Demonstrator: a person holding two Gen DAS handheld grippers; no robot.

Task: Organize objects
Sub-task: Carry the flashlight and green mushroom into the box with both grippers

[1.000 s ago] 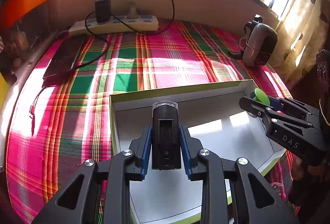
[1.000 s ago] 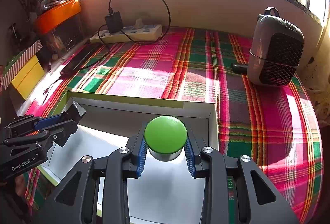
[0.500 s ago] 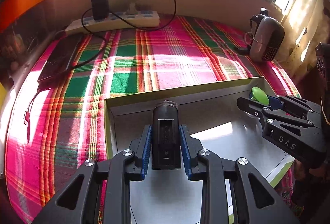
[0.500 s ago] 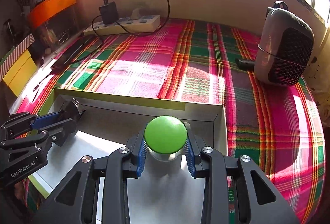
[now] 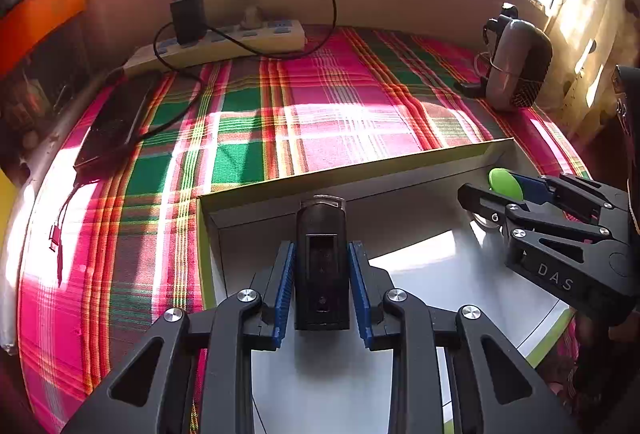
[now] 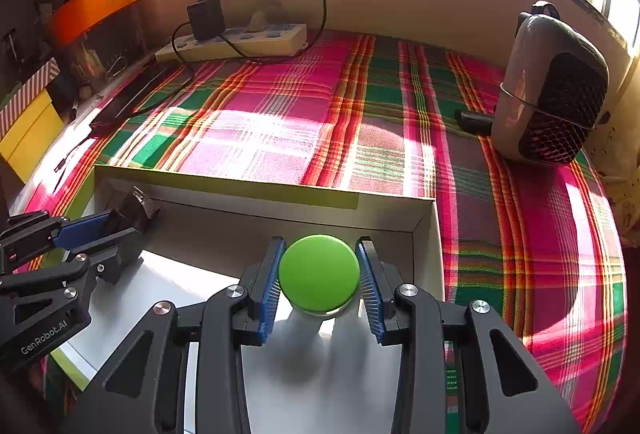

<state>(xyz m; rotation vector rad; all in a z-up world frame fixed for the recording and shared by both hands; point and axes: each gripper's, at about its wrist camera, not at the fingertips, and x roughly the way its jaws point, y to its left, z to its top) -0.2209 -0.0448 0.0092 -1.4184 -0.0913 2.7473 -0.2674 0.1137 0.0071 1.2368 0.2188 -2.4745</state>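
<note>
In our left gripper (image 5: 322, 274) the ribbed blue pads are clamped on a slim black plastic device with a clear tip (image 5: 321, 258), its long axis running straight ahead along the fingers, tip pointing away toward the far wall of the shallow white cardboard box with a lime-green rim (image 5: 352, 164). Our right gripper (image 6: 320, 280) has its jaws slightly apart, flanking the round, smooth green lid of a small glass jar (image 6: 319, 272), which stands upright on the box floor near the far right corner. The box lies on a pink, green and orange plaid cloth (image 6: 280, 106); a rounded grey heater with a black mesh grille (image 6: 550, 90) sits well apart.
</note>
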